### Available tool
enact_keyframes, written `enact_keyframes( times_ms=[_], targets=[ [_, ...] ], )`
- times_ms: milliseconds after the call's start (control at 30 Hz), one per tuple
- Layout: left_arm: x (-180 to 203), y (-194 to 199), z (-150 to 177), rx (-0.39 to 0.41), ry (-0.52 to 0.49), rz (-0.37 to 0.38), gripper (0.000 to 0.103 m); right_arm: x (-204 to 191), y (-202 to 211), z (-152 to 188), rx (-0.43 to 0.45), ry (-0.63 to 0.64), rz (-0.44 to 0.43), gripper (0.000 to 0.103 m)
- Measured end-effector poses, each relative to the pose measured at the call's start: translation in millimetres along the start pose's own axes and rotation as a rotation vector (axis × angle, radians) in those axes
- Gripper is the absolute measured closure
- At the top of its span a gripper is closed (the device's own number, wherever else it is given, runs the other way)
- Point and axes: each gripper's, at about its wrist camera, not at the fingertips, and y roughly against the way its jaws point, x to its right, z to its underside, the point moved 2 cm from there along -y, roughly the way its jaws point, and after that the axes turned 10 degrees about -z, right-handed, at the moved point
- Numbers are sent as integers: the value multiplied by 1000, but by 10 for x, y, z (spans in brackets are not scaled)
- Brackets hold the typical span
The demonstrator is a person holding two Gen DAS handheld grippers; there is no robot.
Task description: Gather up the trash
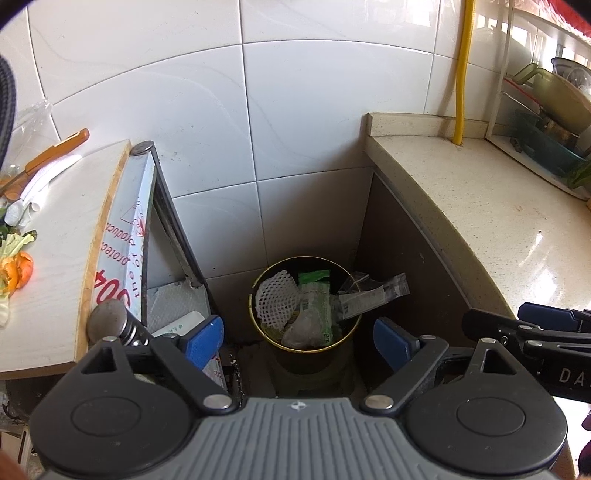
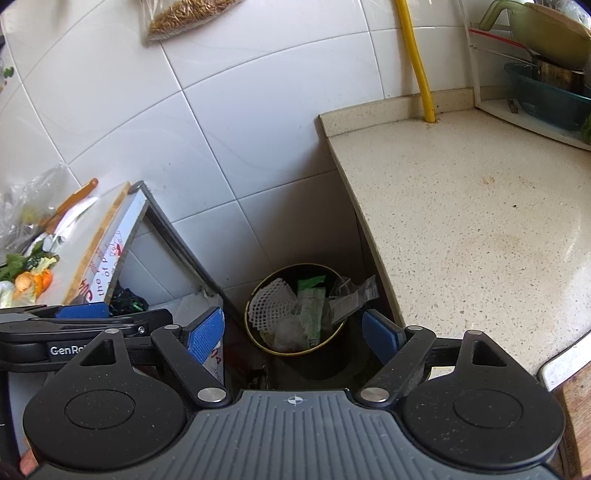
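Note:
A dark round trash bin (image 1: pixel 310 360) with a yellow rim stands on the floor in the gap between a white table (image 1: pixel 55 295) and a stone counter (image 1: pixel 498 221). In it lie a white foam net (image 1: pixel 275 301) and a green wrapper (image 1: pixel 316 295), and a clear wrapper (image 1: pixel 373 293) hangs over the rim. My left gripper (image 1: pixel 298 341) hovers above the bin, open and empty. My right gripper (image 2: pixel 293 336) is beside it over the same bin (image 2: pixel 314 363), also open and empty. Orange peel (image 1: pixel 18 271) and vegetable scraps (image 1: pixel 14 243) lie on the table at the left.
An orange-handled knife (image 1: pixel 55 147) lies at the back of the table. A yellow pipe (image 1: pixel 461 74) runs down the tiled wall to the counter. Pots and a green basin (image 1: pixel 546 107) fill a rack at the far right. A bag of grain (image 2: pixel 184 14) hangs on the wall.

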Motion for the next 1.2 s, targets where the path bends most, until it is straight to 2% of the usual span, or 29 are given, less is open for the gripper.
enact_keyframes(
  times_ms=[1200],
  targets=[
    [-77,6,44,-9,23,-22,15,23,-84,38,-38,20,-14,15]
  ],
)
